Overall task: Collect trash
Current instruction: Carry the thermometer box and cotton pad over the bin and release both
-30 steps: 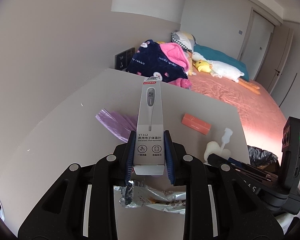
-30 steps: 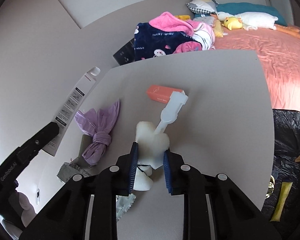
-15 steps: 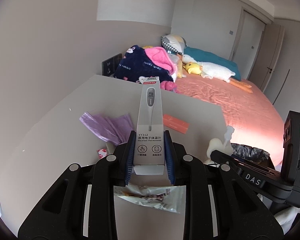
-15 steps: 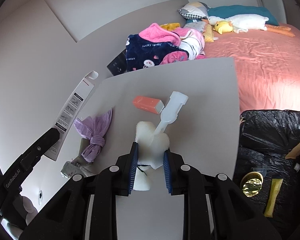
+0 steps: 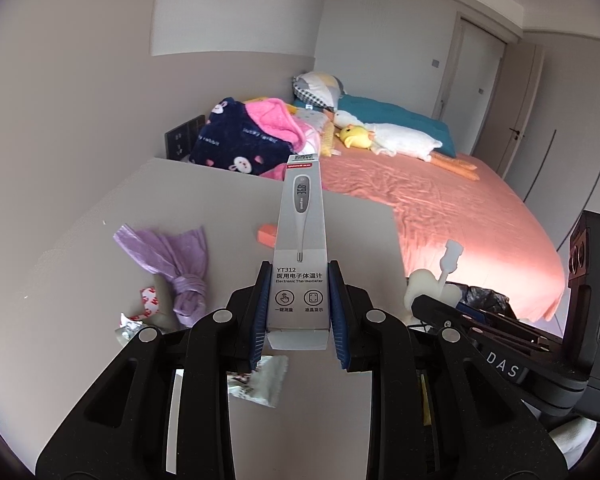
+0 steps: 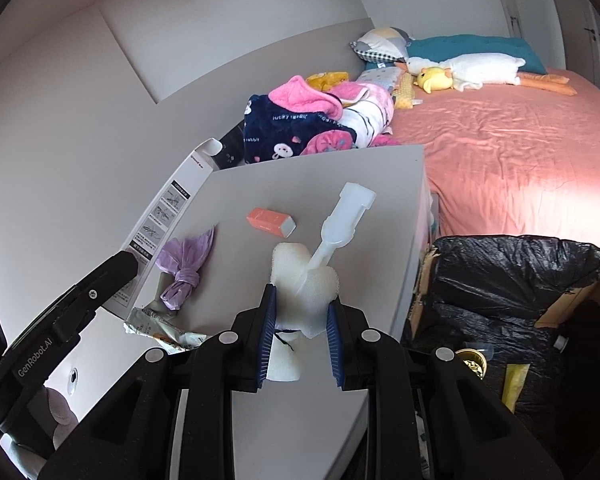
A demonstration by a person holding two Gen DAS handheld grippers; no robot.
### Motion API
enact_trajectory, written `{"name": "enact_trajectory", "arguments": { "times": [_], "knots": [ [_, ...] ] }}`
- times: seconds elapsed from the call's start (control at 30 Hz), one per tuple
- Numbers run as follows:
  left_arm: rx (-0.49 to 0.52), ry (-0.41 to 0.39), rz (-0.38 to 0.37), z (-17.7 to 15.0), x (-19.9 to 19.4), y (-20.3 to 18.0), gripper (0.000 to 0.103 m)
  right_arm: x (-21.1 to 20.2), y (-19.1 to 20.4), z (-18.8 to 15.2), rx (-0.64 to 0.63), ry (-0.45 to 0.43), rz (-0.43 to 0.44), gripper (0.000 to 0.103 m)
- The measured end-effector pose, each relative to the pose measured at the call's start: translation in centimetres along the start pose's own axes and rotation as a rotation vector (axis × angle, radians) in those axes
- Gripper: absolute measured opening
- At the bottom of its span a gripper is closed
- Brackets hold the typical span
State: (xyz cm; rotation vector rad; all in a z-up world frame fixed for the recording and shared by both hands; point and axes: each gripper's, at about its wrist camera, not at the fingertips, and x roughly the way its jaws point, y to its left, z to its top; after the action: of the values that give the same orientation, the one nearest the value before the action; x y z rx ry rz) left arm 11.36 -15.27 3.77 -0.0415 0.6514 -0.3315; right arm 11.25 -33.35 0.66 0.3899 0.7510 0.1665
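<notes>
Both hands have drawn back from the table and up, carrying their loads with them. Seen from the left wrist, the left gripper stays clamped on the thermometer box, which stands upright between the blue pads; the table now lies lower and farther off than a second ago, the purple knotted bag and the orange eraser-like block have slid down and left in view, and a crumpled wrapper shows under the jaws. At the right edge, the right gripper's load, a white foam piece with plastic applicator, hangs near the black-lined rim beside the bed. From the right wrist, the right gripper holds that white foam piece with plastic applicator squeezed between its pads, and the trash bin, a box lined with a black bag, has come much further into view at the right, just beside the table's edge. By my reading, both pieces are picked and on their way to the bin; the purple bag, block and wrappers remain on the table.
</notes>
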Motion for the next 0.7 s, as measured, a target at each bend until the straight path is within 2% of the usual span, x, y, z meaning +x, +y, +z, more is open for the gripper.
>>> {"name": "enact_trajectory", "arguments": {
  "times": [0.7],
  "knots": [
    [0.053,0.009,-0.070,-1.4,-1.4,-6.1,0.027,-6.0,-2.9,-0.9,0.009,-0.080,-0.031,0.025]
  ]
}}
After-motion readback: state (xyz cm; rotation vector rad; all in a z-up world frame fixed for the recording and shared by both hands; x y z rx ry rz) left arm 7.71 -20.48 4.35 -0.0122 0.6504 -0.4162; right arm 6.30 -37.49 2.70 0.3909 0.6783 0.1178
